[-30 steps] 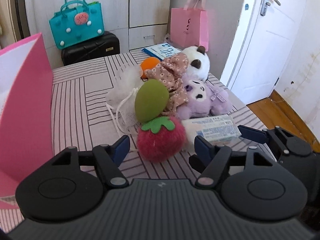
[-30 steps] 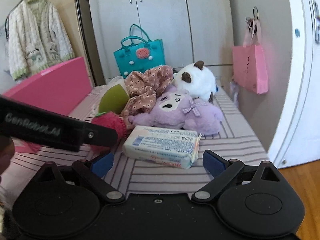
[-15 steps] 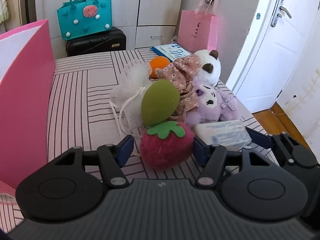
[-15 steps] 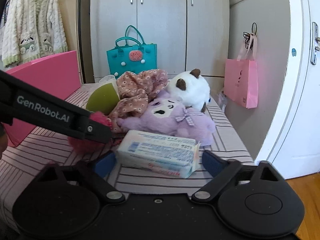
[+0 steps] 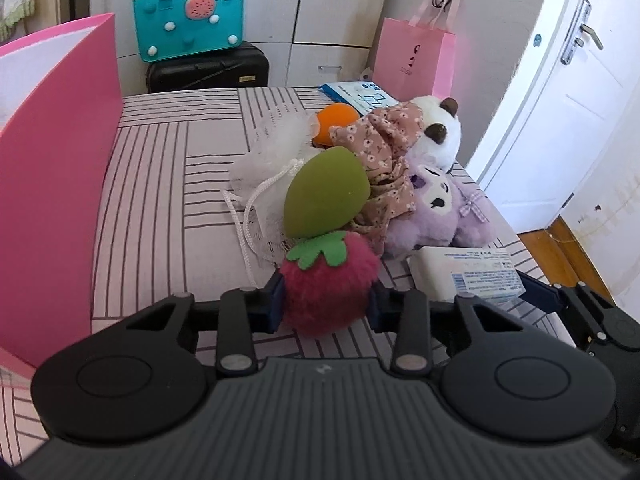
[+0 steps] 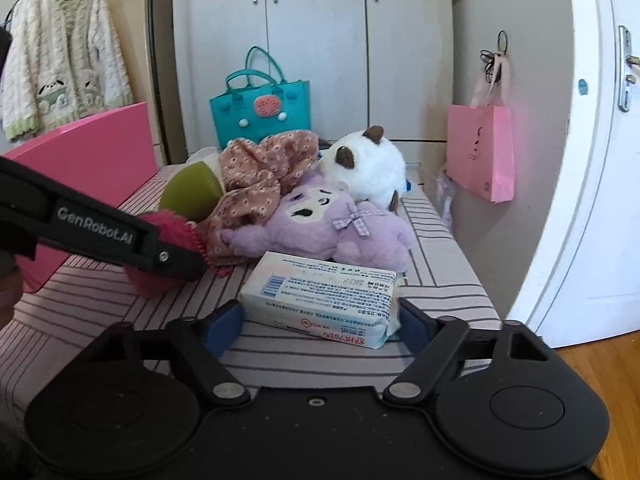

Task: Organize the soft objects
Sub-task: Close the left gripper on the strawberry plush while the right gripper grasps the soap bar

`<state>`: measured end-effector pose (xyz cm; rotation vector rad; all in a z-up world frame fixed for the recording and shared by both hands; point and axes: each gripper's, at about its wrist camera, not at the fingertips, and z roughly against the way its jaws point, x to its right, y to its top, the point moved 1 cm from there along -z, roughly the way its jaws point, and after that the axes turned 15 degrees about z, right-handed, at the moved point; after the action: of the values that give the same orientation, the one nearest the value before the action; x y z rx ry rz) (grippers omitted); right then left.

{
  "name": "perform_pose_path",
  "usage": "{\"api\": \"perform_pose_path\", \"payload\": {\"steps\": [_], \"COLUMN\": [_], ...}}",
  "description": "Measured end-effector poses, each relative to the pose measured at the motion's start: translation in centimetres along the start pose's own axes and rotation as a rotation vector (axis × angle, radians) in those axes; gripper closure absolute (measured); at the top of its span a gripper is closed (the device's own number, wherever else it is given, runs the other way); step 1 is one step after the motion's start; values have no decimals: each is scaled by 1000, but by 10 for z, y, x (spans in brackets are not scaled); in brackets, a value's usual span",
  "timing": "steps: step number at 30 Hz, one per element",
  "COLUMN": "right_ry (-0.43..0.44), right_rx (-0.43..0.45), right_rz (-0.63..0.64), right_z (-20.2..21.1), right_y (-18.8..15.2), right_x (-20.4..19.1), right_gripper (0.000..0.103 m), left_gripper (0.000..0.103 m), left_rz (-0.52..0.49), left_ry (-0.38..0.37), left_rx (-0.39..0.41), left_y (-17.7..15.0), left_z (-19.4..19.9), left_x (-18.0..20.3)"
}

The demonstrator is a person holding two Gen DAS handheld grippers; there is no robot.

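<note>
Left wrist view: your left gripper point(image 5: 326, 306) has its fingers pressed on both sides of the strawberry point(image 5: 329, 286), which sits on the striped desk point(image 5: 160, 200) at the near edge of the pile.

Right wrist view: your right gripper point(image 6: 320, 320) has its fingers apart, flanking the tissue pack point(image 6: 320, 294). The pack's long axis runs across the gap, so closing would pinch it end to end.

Sunlight is washing over the white door point(image 6: 592, 184), grey wardrobe doors point(image 6: 320, 40) are standing behind, a pink bag point(image 6: 480, 152) is hanging on the wall, wooden floor point(image 5: 568, 256) is showing beneath
</note>
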<state>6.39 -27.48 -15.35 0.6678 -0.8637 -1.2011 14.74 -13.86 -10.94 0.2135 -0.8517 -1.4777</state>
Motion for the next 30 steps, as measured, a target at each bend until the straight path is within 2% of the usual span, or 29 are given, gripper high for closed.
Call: {"api": "perform_pose_path", "payload": {"steps": [10, 19, 30], "right_ry": [44, 149, 226], "right_rx": [-9, -18, -85], "right_rz": [-33, 13, 62], "right_z": [8, 24, 32], "right_y": [0, 8, 17], "right_x": [5, -1, -3], "right_gripper": [23, 25, 27], "left_gripper": [67, 67, 67], "left_rz": [-3, -53, -102], "left_ry": [-8, -30, -62], "left_rx": [-35, -154, -224], "left_y": [-5, -9, -9], "left_z": [13, 26, 45], "left_x": [-4, -7, -16]}}
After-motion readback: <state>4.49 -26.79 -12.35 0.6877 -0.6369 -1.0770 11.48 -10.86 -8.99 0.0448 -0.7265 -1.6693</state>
